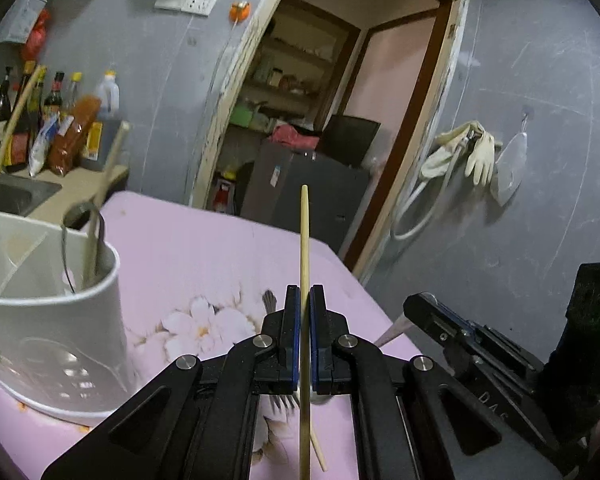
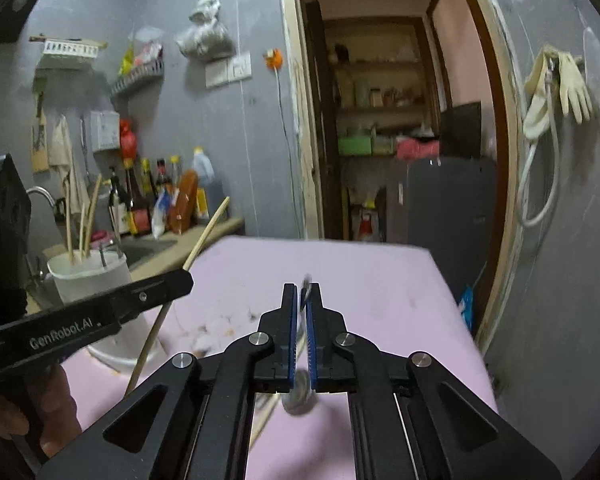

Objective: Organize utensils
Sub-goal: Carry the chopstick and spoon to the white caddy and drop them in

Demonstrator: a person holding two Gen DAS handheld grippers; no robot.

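Observation:
My left gripper (image 1: pixel 305 290) is shut on a pale wooden chopstick (image 1: pixel 304 232) that runs straight up between its blue pads, above the pink floral tablecloth (image 1: pixel 204 248). The white utensil holder (image 1: pixel 60 320) stands close at the left, with several chopsticks and a metal utensil in it. My right gripper (image 2: pixel 302 288) is shut on a metal spoon (image 2: pixel 298 396), whose bowl hangs below the pads. In the right wrist view the left gripper (image 2: pixel 188 278) shows at the left with its chopstick (image 2: pixel 206 236) slanting beside the holder (image 2: pixel 92 280).
A second chopstick (image 1: pixel 319 454) and fork tines (image 1: pixel 276 402) lie on the cloth under my left gripper. A sink and sauce bottles (image 1: pixel 56 120) stand behind the holder. An open doorway (image 1: pixel 320 120) and hanging gloves (image 1: pixel 476 148) are beyond the table. A hand (image 2: pixel 28 412) holds the left gripper.

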